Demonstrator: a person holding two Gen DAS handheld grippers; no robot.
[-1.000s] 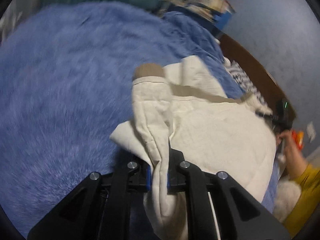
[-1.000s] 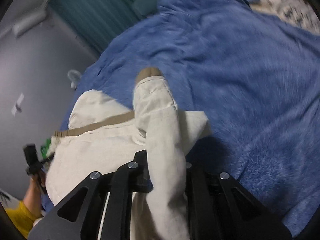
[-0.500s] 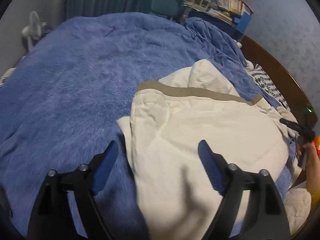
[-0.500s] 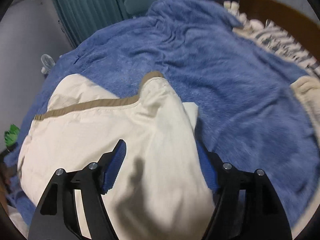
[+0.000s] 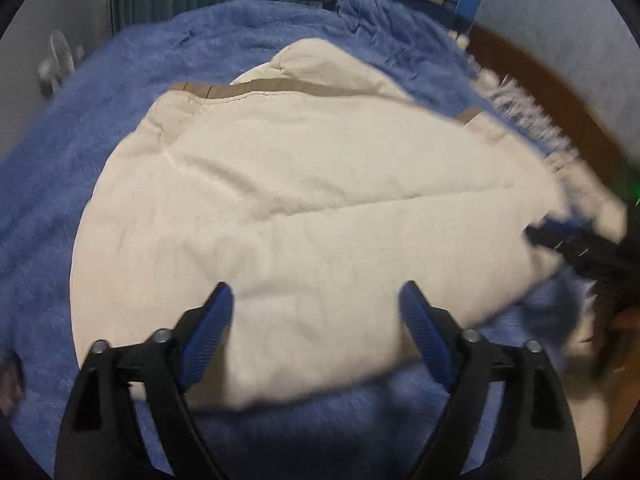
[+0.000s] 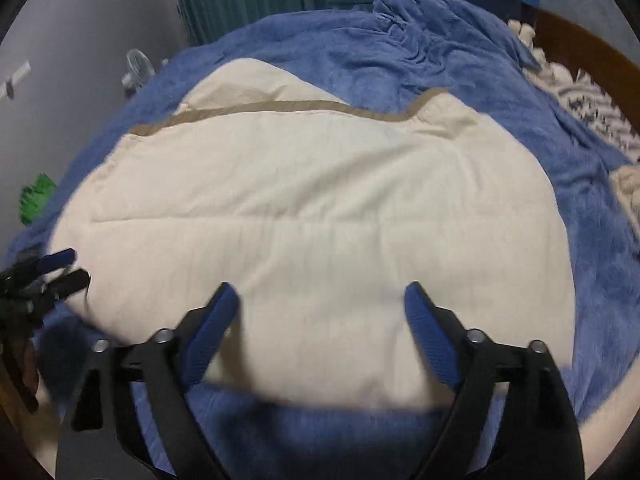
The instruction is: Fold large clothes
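Lying folded once on the blue bed [image 6: 500, 92], a cream garment [image 6: 312, 216] shows its tan hem at twelve o'clock. Both the left hand-held gripper [image 5: 316, 312] and right hand-held gripper [image 6: 320, 312] hover spread, empty; further folds likely remain.

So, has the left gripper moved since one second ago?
Yes. The left gripper released the cream garment, opened, and pulled back toward the near edge of the blue blanket.
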